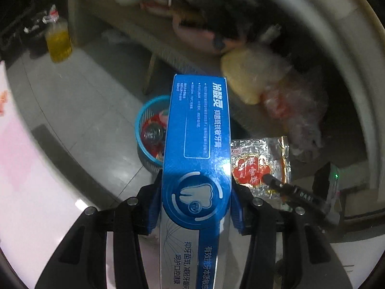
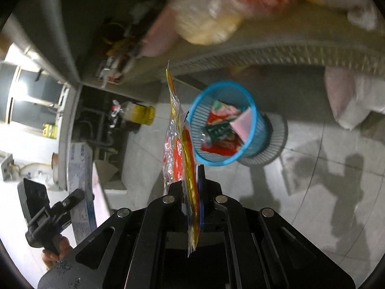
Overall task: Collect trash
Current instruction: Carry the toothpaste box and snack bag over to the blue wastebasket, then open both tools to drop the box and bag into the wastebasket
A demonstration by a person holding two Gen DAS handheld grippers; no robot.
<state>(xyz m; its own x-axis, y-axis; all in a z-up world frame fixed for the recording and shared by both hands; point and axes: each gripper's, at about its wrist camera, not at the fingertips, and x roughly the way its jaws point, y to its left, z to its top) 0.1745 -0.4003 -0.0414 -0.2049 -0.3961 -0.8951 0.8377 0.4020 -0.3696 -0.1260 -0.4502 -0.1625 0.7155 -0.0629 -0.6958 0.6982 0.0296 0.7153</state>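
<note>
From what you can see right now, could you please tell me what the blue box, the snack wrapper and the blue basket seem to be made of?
Blue box: probably glossy printed cardboard; flat panels, sharp folded edges, glare.
Snack wrapper: thin crinkled plastic film, seemingly partly foil-like; shiny creases.
Blue basket: likely moulded plastic; uniform colour, slotted lattice wall.

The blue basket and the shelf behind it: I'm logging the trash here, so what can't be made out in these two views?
- Left wrist view: the toothpaste box in the left gripper hides half of the blue basket.
- Both views: shelf clutter is motion-blurred, unidentifiable.
- Right wrist view: the snack wrapper in the right gripper is edge-on, its print unreadable.
</note>
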